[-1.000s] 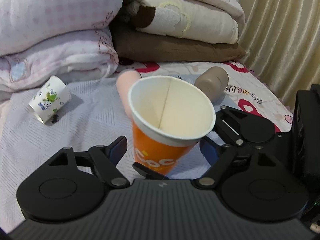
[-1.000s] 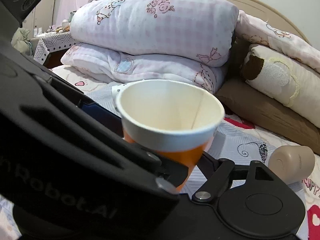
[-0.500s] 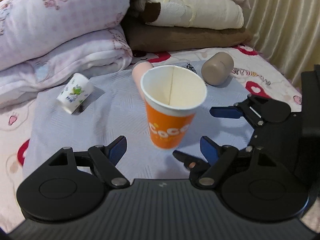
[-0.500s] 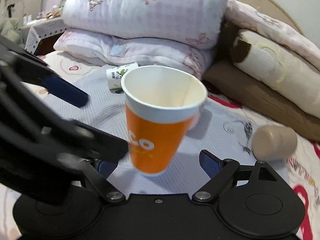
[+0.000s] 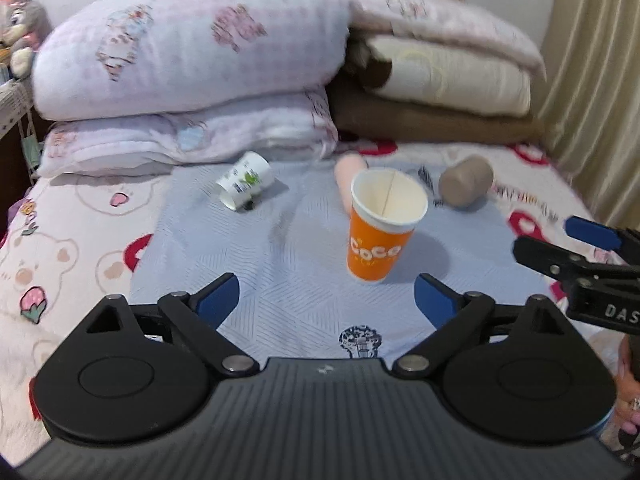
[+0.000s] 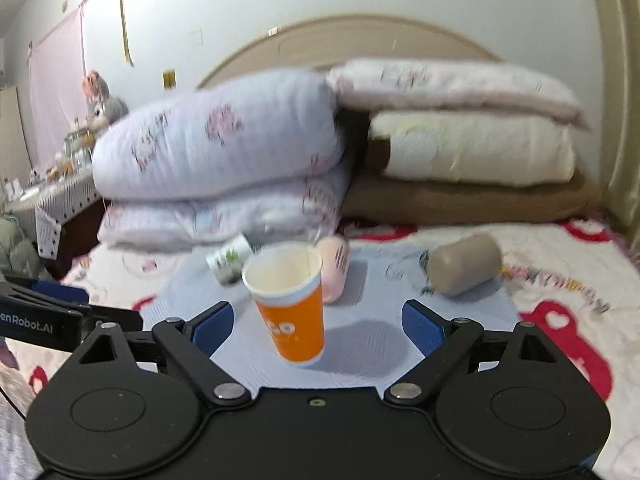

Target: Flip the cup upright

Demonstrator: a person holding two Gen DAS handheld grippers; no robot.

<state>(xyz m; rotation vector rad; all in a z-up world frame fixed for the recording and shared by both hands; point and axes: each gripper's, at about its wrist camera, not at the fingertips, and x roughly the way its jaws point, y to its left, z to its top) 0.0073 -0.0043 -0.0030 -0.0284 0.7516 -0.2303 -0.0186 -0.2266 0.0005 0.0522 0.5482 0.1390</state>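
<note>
Orange cup (image 5: 380, 227) upright on bed (image 5: 280, 288), mouth up, so job likely done. Left hand-held gripper (image 5: 326, 294) and right hand-held gripper (image 6: 318, 322) both released, spread wide, near side of cup, touching nothing.

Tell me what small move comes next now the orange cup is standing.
Probably reach the left gripper, open and empty, toward the white printed paper cup lying on its side; the orange paper cup already stands upright, untouched.
</note>
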